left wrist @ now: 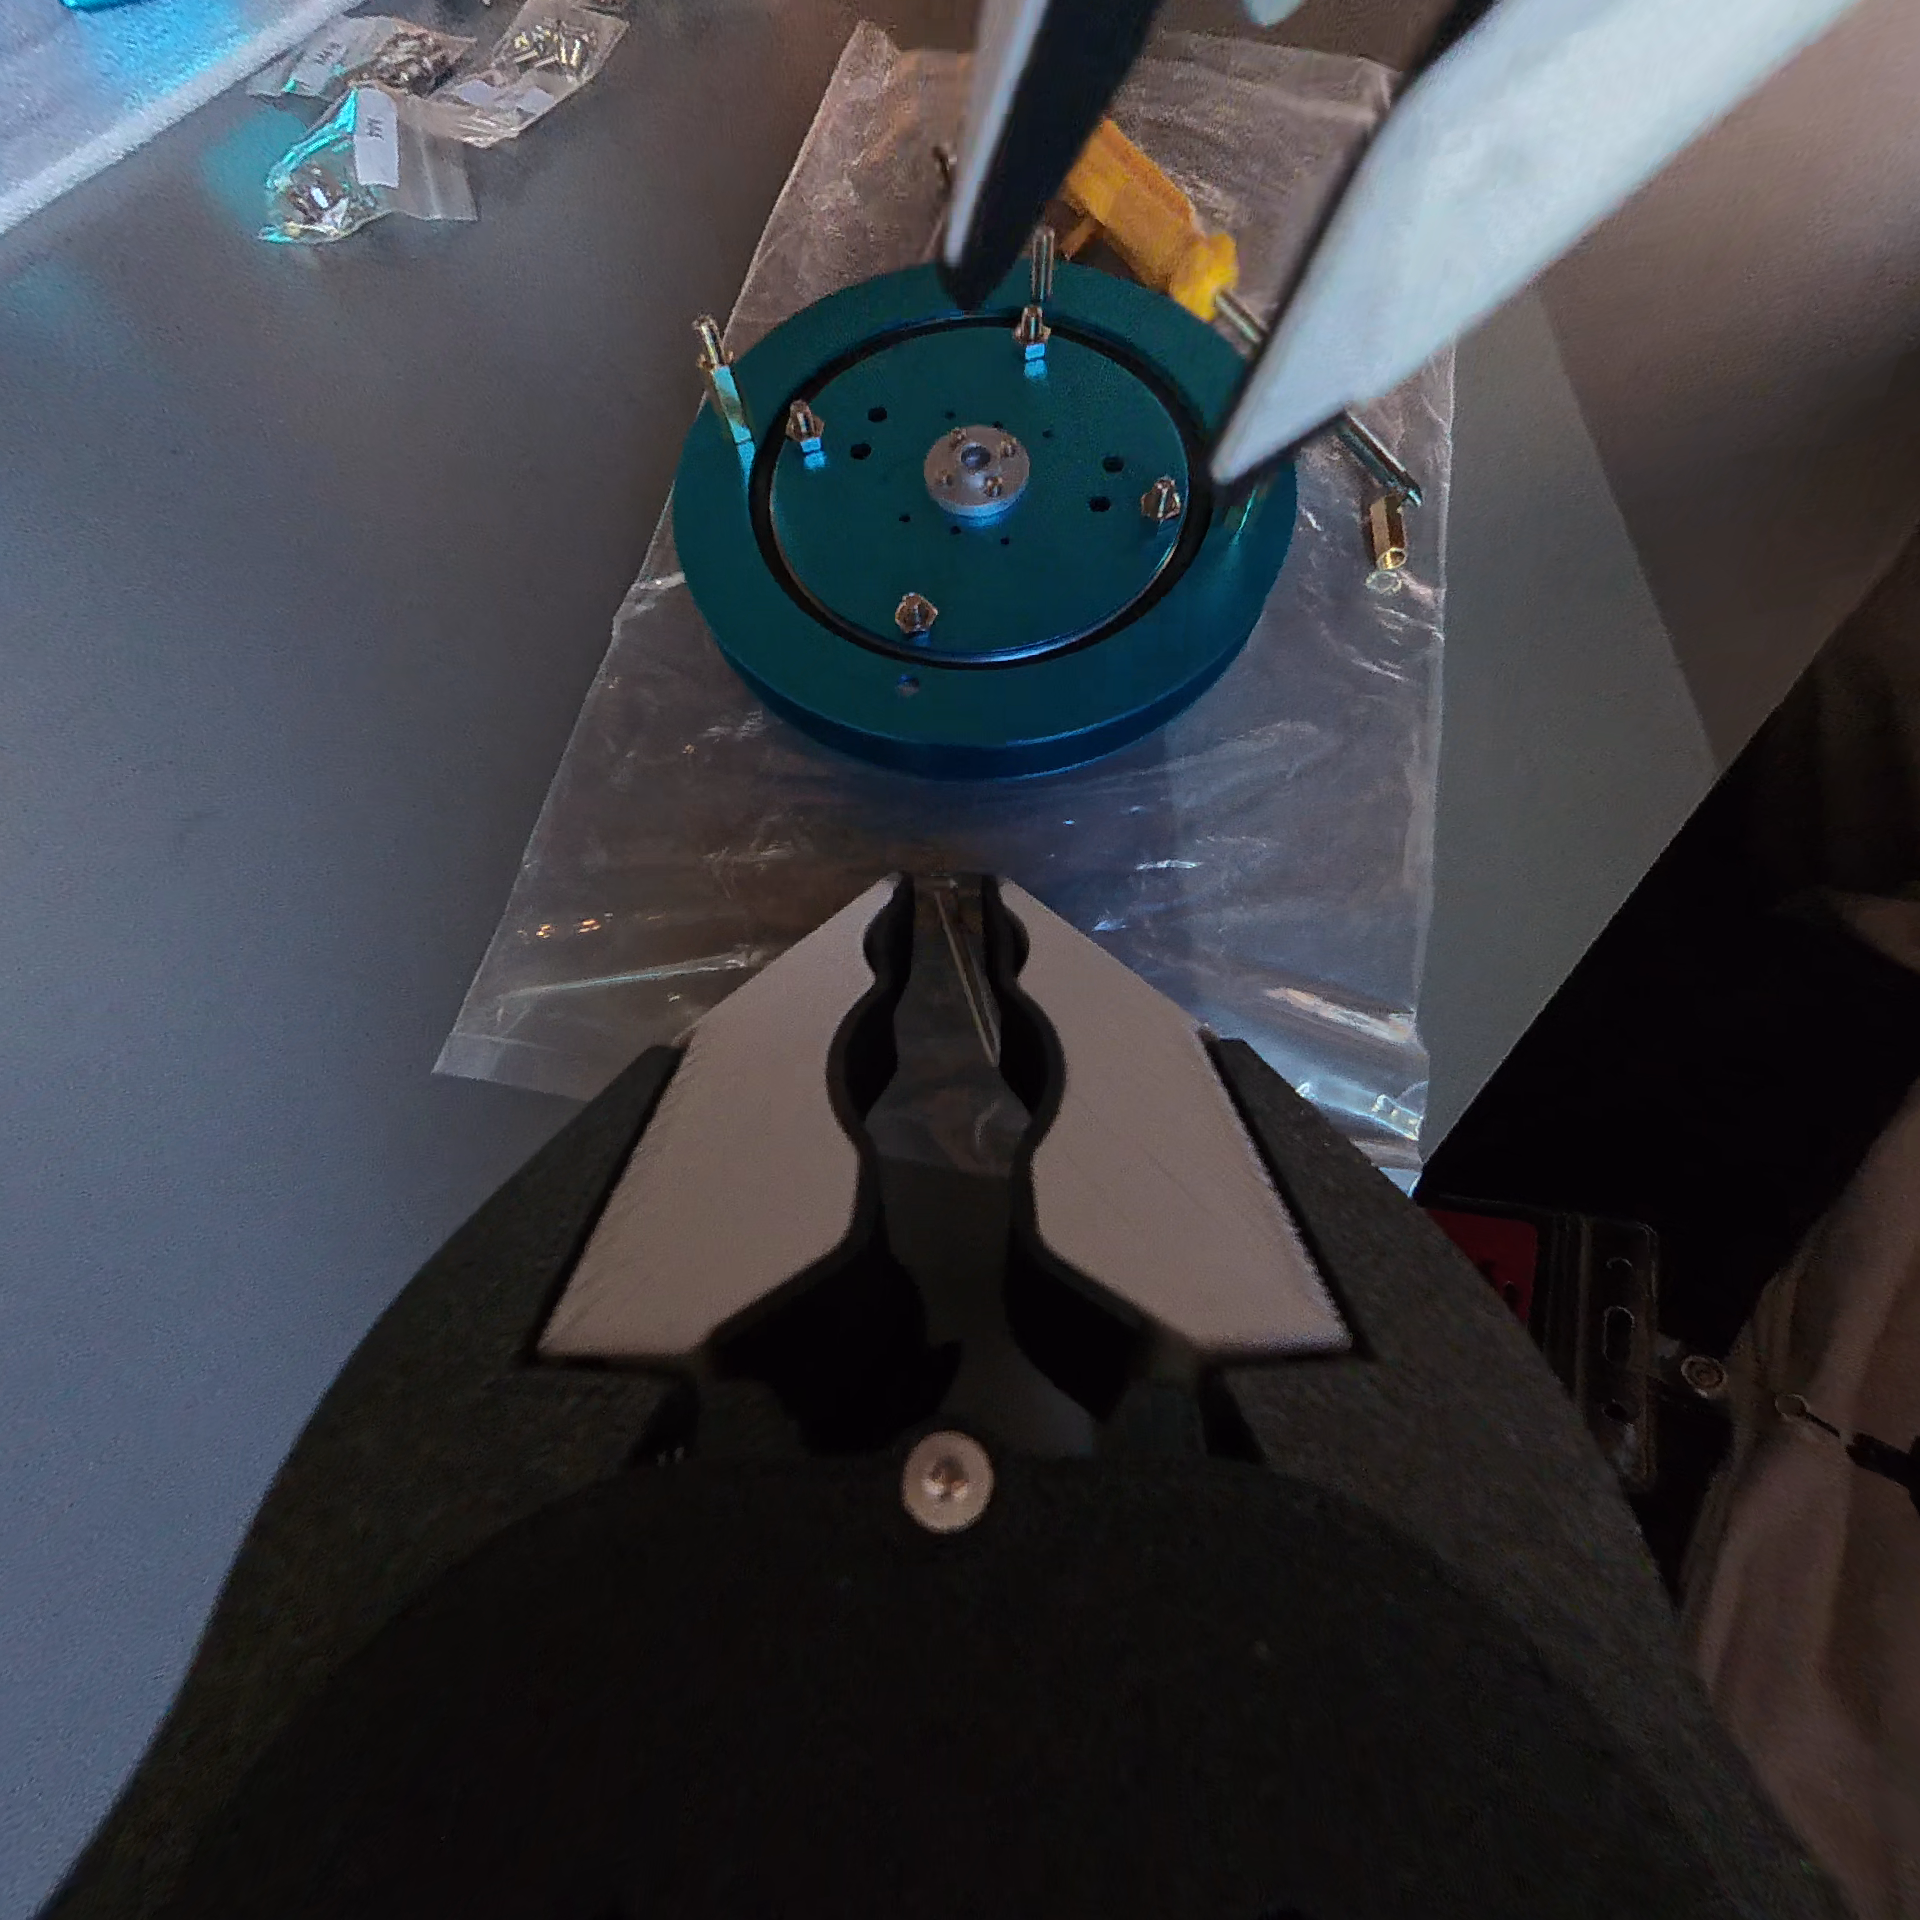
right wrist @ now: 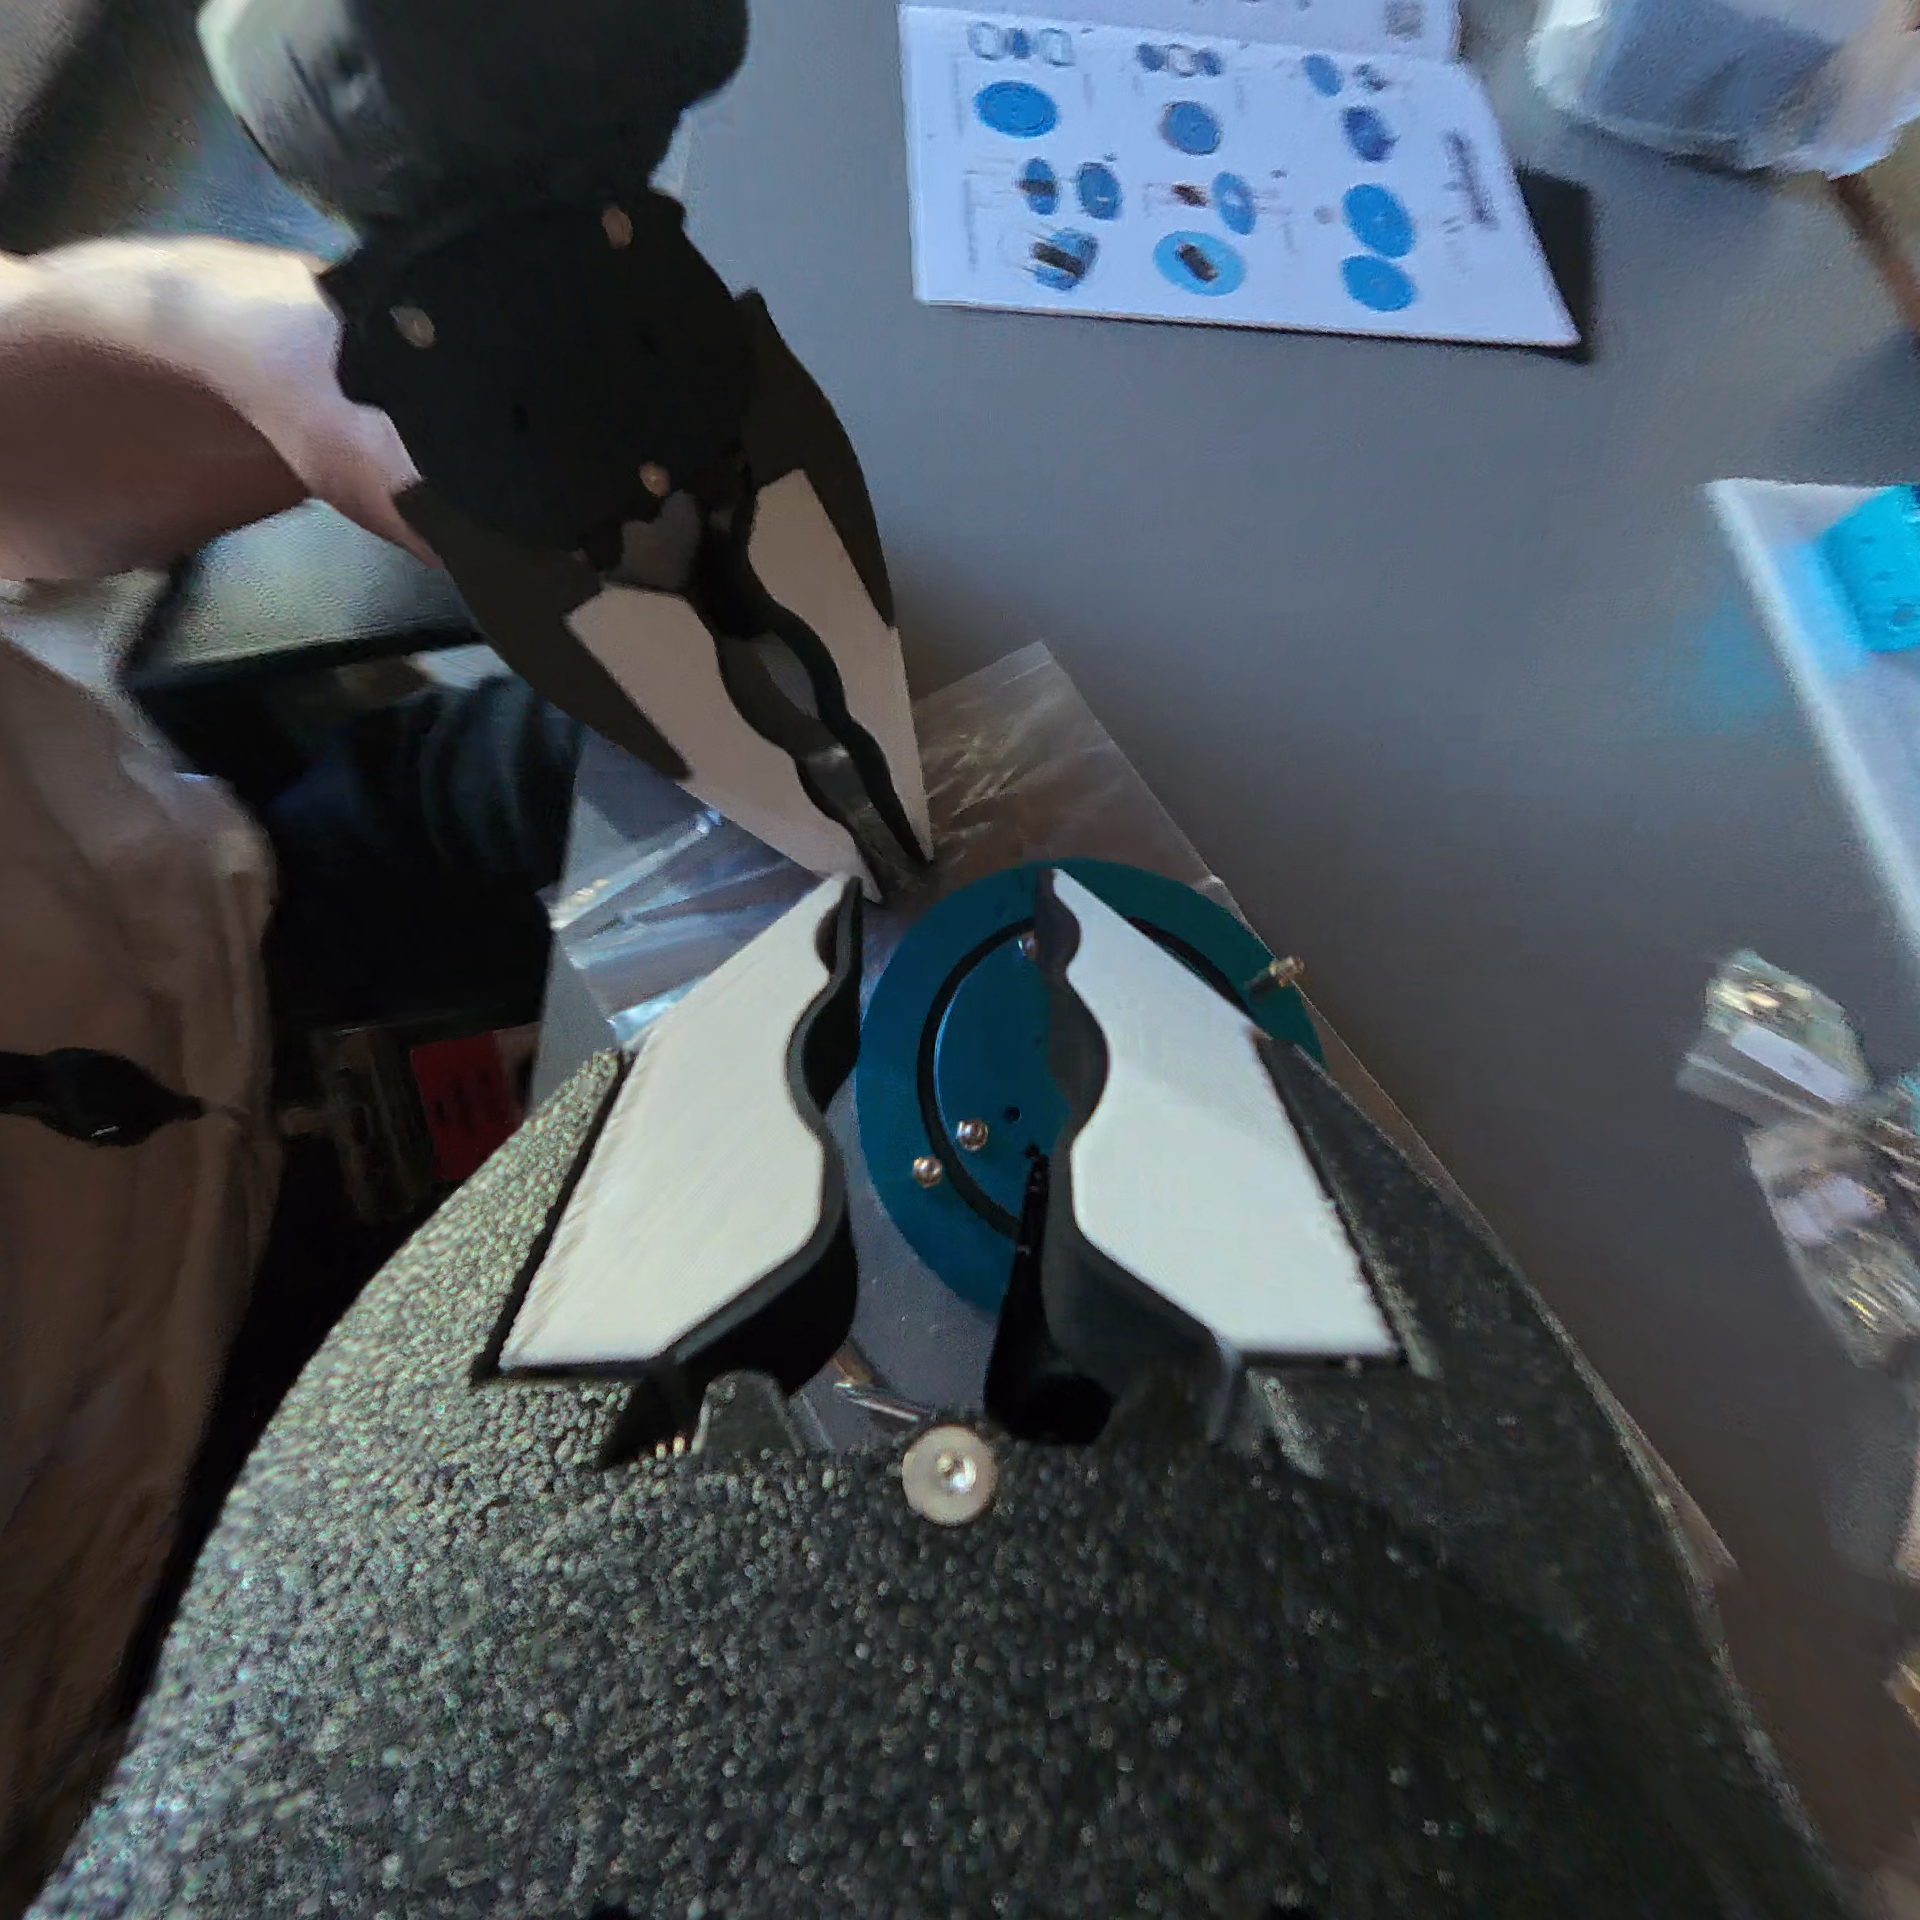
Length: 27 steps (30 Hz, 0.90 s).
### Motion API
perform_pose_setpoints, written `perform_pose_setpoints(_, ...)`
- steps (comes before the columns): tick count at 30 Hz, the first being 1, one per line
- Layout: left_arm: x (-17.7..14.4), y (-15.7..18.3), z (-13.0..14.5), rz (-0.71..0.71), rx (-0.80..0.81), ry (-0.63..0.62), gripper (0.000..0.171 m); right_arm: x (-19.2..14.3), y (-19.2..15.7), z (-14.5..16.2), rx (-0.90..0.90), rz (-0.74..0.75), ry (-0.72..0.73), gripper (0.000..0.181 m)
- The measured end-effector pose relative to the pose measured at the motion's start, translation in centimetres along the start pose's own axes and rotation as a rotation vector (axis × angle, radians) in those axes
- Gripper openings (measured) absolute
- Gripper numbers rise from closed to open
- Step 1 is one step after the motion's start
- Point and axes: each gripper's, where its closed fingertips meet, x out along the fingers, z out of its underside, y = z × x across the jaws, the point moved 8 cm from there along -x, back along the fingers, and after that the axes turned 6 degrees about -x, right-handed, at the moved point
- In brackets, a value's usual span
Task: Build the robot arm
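Left gripper [left wrist: 948,883] pinching clear plastic bag [left wrist: 727,831] at disc's 6 o'clock. Right gripper [right wrist: 951,894] hovering spread over blue disc [left wrist: 831,707]; six standoffs standing, one [left wrist: 1387,540] lying loose at 3 o'clock.

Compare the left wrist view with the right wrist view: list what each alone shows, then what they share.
Left wrist view only: a yellow part behind the disc, and loose brass standoffs on the plastic.

Right wrist view only: a printed instruction sheet and a person's hand holding the left tool.

Both: the blue disc on a clear plastic bag, small hardware bags, and the right tool, open over the disc.
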Motion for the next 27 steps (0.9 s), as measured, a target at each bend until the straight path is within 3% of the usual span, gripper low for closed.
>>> perform_pose_setpoints(5, -0.1, -0.1, 0.1, 0.022, 0.019, -0.004, 0.004, 2.5, -4.6, 1.8, -0.166, 0.392, -0.132, 0.040)
perform_pose_setpoints(10, -1.4, -0.7, -0.3, 0.023, 0.051, 0.031, 0.004, 4.8, -5.9, 3.0, -0.374, 0.588, -0.314, 0.037)
perform_pose_setpoints(15, -2.7, -2.0, -0.8, 0.124, 0.013, 0.041, 0.010, 5.8, -6.5, 3.3, -0.516, 0.657, -0.429, 0.025)
perform_pose_setpoints(19, -3.0, -3.4, -1.1, 0.118, 0.045, 0.009, 0.015, 6.2, -6.8, 3.5, -0.575, 0.728, -0.467, 0.020)
perform_pose_setpoints(24, -2.9, -3.3, -1.7, 0.237, 0.008, -0.039, 0.015, 5.8, -7.7, 2.3, -0.421, 0.686, -0.336, 0.028)
perform_pose_setpoints(27, -2.1, -2.7, -1.5, 0.229, 0.011, -0.112, 0.017, 4.8, -7.9, 2.0, -0.285, 0.644, -0.228, 0.030)
